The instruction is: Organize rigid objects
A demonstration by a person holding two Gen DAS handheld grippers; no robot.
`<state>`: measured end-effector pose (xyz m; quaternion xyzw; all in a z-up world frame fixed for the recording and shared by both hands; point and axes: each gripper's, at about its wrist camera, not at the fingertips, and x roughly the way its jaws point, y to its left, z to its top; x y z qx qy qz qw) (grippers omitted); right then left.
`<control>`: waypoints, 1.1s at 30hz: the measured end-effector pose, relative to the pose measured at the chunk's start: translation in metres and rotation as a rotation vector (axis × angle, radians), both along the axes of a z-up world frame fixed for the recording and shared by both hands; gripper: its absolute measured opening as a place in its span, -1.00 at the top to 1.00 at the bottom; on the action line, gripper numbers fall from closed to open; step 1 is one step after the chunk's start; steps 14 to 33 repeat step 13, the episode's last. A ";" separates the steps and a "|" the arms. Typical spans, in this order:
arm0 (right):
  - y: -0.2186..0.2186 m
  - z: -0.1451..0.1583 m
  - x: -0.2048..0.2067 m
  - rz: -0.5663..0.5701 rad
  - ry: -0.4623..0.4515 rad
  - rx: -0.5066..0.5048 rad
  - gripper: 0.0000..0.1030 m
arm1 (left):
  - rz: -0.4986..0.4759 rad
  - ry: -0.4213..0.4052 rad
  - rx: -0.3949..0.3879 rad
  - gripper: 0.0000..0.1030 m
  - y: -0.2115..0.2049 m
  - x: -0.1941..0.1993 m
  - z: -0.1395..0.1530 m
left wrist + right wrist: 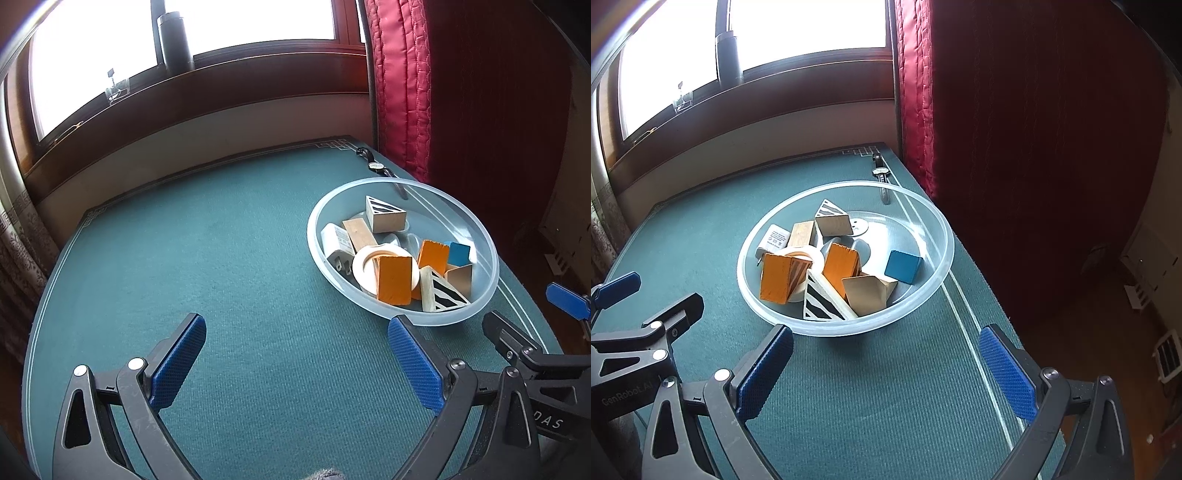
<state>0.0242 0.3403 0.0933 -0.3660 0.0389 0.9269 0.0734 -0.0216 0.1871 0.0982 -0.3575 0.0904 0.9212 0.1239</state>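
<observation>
A clear plastic bowl stands at the right side of the green table. In it lie orange blocks, striped wedge blocks, a blue block, a plain wooden block, a white charger and a white tape roll. My left gripper is open over bare cloth, left of the bowl. My right gripper is open just in front of the bowl, nothing between its fingers.
A wristwatch lies at the far right corner of the table, behind the bowl. A red curtain hangs at the right. On the windowsill stand a dark bottle and a small glass.
</observation>
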 end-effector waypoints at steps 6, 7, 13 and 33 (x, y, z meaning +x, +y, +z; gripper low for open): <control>0.002 -0.002 -0.001 -0.006 -0.006 -0.002 -0.99 | 0.000 0.018 -0.014 -0.93 0.002 0.002 -0.002; 0.001 -0.002 -0.001 -0.006 -0.007 -0.002 -0.99 | 0.000 0.021 -0.016 -0.93 0.002 0.002 -0.002; 0.001 -0.003 -0.002 -0.009 -0.010 -0.001 -0.99 | 0.001 0.029 -0.022 -0.93 0.001 0.003 -0.001; 0.001 -0.003 -0.002 -0.009 -0.010 -0.001 -0.99 | 0.001 0.029 -0.022 -0.93 0.001 0.003 -0.001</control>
